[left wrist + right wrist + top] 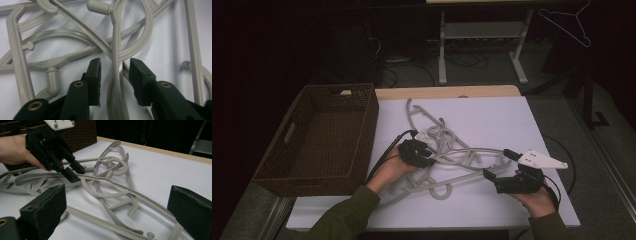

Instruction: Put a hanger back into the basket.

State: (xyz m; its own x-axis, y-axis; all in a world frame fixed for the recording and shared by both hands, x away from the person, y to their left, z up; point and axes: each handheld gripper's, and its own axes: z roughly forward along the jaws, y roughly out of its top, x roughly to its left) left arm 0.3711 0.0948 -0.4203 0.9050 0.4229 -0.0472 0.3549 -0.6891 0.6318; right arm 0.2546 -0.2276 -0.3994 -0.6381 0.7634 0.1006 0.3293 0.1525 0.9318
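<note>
While the wicker basket (pixel 319 137) sits empty at the bench's left, nothing looks sorted yet: the grey hangers (pixel 447 150) lie tangled mid-bench. Left tongs (pixel 115 75) are spread astride one hanger's neck, unclosed; right tongs (pixel 115 215) gape wide, holding nothing.

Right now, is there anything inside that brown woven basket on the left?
No: in the high view the basket shows only its bare woven floor, and the tangled grey hangers all lie on the white table beside it.
</note>
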